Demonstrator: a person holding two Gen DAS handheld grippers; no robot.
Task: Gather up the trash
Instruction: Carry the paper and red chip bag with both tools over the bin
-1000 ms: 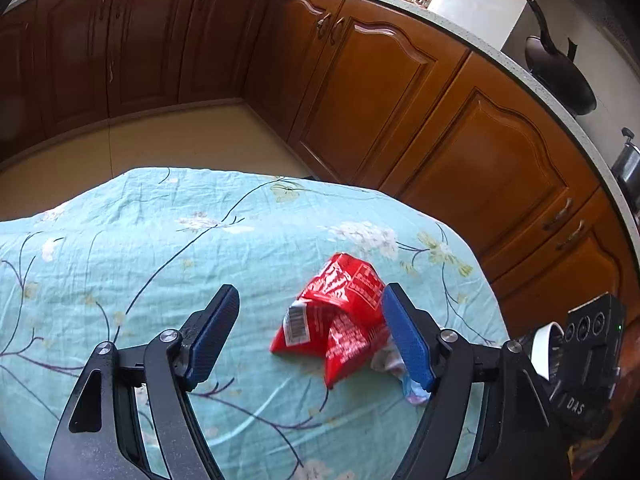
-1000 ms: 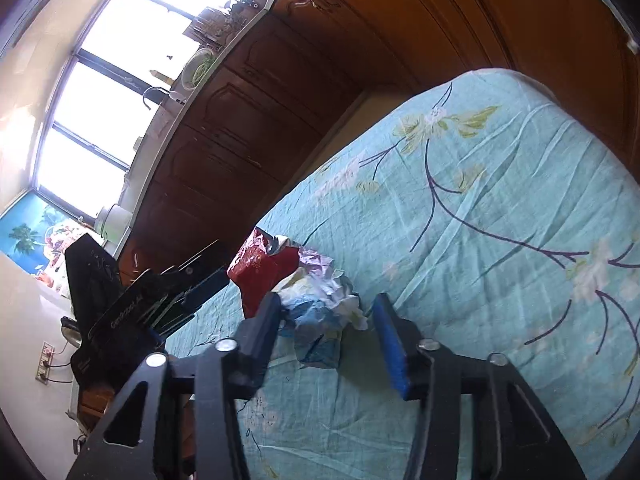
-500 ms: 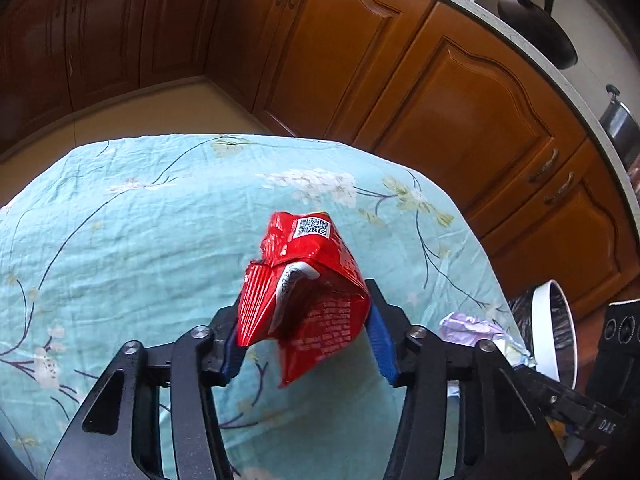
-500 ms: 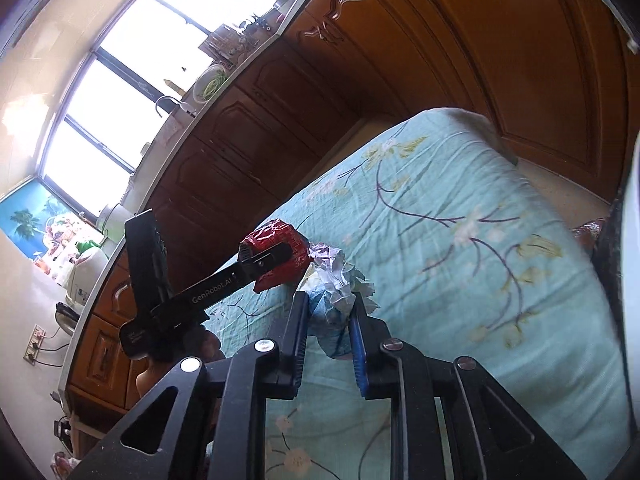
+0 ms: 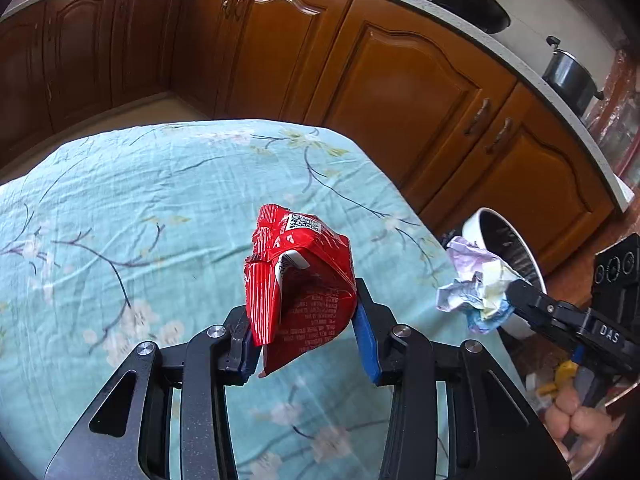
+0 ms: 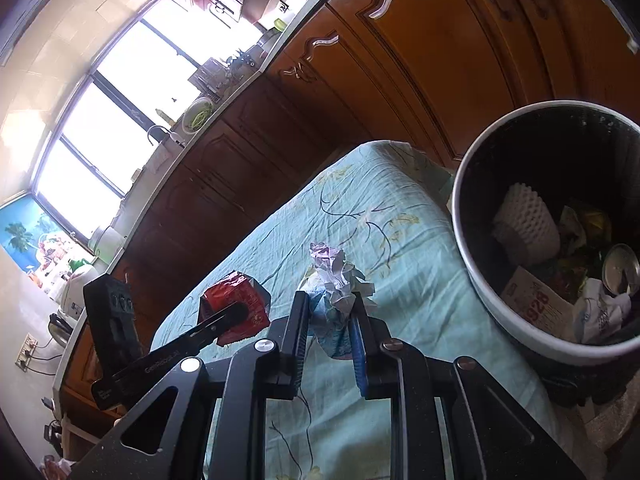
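Note:
My left gripper (image 5: 306, 332) is shut on a crumpled red snack wrapper (image 5: 300, 280) and holds it above the table. The wrapper also shows in the right wrist view (image 6: 236, 308). My right gripper (image 6: 330, 328) is shut on a ball of crumpled white, lilac and blue paper (image 6: 334, 280), lifted off the table near its right edge. That paper ball also shows in the left wrist view (image 5: 476, 288). A round bin (image 6: 472, 264) with a white rim and a dark inside stands just beyond the table edge, to the right of the paper. It holds several pieces of trash.
The table is covered with a light blue flowered cloth (image 5: 140, 208). Brown kitchen cabinets (image 5: 400, 80) run around behind it. A black pan (image 5: 468, 0) and a pot (image 5: 568, 76) stand on the counter. The bin's rim also shows in the left wrist view (image 5: 472, 224).
Both grippers closed on their trash and lifted it off the cloth. The right gripper carried the paper ball to the right, and the bin came into view.

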